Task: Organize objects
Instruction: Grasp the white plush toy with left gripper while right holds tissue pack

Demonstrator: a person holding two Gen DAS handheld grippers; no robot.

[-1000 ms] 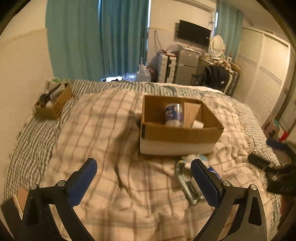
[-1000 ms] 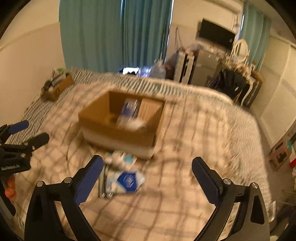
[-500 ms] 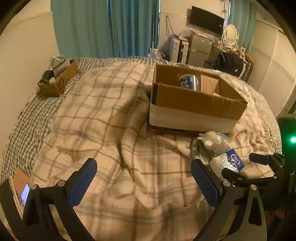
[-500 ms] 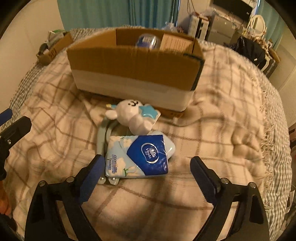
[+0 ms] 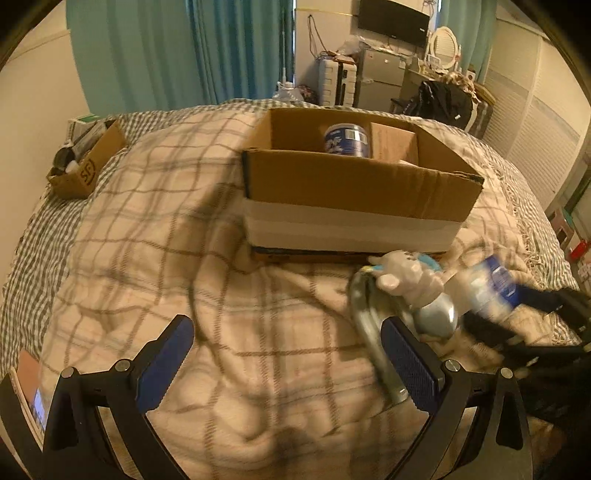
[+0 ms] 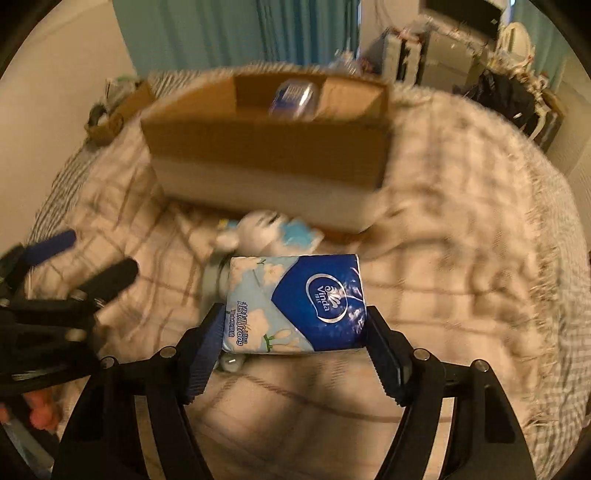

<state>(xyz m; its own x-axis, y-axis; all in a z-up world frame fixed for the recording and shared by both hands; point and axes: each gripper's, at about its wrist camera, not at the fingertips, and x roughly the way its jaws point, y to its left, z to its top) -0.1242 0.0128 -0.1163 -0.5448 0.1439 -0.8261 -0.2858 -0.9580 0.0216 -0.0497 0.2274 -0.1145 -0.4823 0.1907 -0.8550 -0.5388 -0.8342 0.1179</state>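
Right gripper [image 6: 293, 345] clamps tissue pack [image 6: 295, 304]; left view blurs it.

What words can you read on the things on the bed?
"Vinda": in the oval logo on the blue tissue pack held in the right gripper.
"SF": on the small cardboard box at the bed's far left.
Other print on the tissue pack, and the blue can's label: too small or blurred to read.

Home bedroom: bed [image 5: 221, 280] under plaid blanket, teal curtains [image 5: 184, 51], wall TV [image 5: 395, 18], round vanity mirror [image 5: 446, 42], louvred wardrobe doors [image 5: 532, 107], cluttered dresser [image 5: 380, 74] at far wall.
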